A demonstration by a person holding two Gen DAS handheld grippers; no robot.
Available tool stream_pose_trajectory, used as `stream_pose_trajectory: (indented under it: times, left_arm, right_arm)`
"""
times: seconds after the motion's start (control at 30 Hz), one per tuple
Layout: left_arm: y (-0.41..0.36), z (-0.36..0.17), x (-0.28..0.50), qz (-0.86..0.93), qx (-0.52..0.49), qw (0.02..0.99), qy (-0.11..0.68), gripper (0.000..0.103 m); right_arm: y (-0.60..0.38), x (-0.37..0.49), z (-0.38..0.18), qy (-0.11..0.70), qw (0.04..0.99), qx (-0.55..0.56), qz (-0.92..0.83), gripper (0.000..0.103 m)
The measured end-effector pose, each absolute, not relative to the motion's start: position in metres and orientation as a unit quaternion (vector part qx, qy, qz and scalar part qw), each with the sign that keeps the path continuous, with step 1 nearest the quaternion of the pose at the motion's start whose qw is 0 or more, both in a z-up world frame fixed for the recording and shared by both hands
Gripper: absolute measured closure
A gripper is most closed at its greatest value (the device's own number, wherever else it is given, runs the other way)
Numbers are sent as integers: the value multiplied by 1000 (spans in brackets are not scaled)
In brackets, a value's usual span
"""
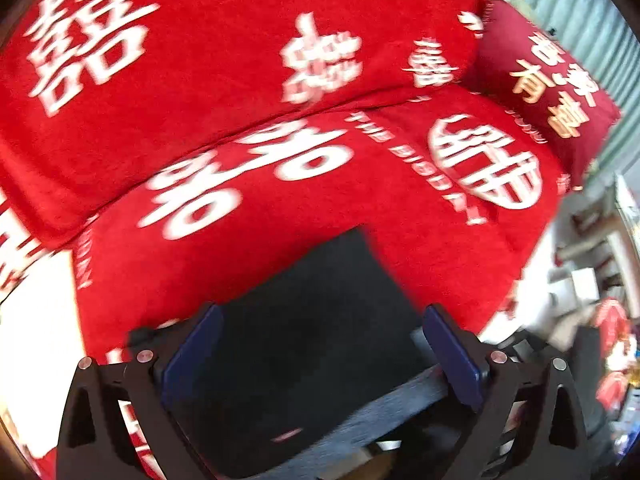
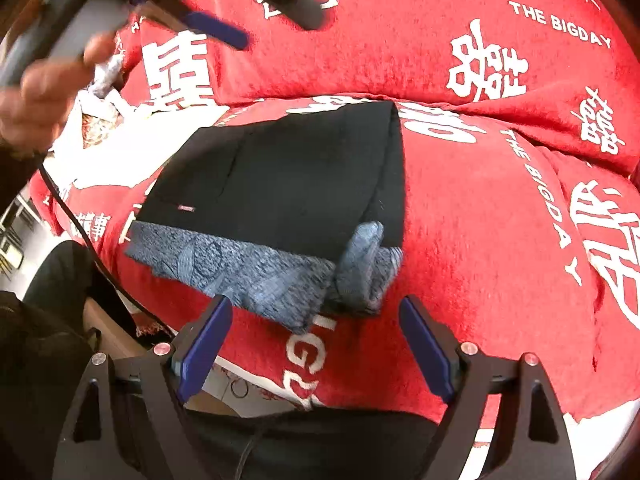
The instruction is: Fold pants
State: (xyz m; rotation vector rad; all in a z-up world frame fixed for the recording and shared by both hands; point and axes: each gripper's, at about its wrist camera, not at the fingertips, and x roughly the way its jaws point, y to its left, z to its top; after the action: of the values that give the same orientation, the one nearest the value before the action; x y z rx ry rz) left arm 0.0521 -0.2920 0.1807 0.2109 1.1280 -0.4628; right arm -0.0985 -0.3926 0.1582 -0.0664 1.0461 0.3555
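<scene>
Already the pants [image 2: 288,172] lie folded into a dark block on the red sofa cover [image 2: 500,240], blue-grey waistband [image 2: 248,272] nearest the seat edge; the left gripper [image 1: 320,356] hangs over them, jaws wide apart and empty; the right gripper [image 2: 316,344] hovers before the waistband, jaws likewise apart, holding nothing. The waistband's right end is bunched and lifted; a careless pass could, I judge, catch it and drag the fold open. A red cushion [image 1: 548,80] sits at the sofa's end; a black cable [image 2: 76,220] trails near the left edge.
</scene>
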Motion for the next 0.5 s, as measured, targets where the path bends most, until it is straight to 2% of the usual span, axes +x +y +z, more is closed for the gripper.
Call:
stream_pose_trajectory:
  times: [0.1,0.2,0.23,0.27,0.4,0.5]
  left_arm:
    - [-251,149,47,-171,96,809,554,3]
    - [-214,116,47,-123,77,802,580,3]
    - [-205,108,47,-114,67,798,588,3]
    - [-193,96,48,-97,51,793,600,3]
    - [-169,75,47,-91,-7,784,614,3]
    - [-168,79,43,-88,-18,789,608,3]
  right_arm:
    - [-406,-84,146,507,849,10,146,11]
    - [-426,-59,129,526,837,111,106,13]
    - [-426,-53,125,535,828,126,111,34]
    - [-424,-44,122,545,818,138,120,49]
    - [-418,-29,131,543,825,124,96,57]
    - [-426,-25,128,555,814,149,84,57]
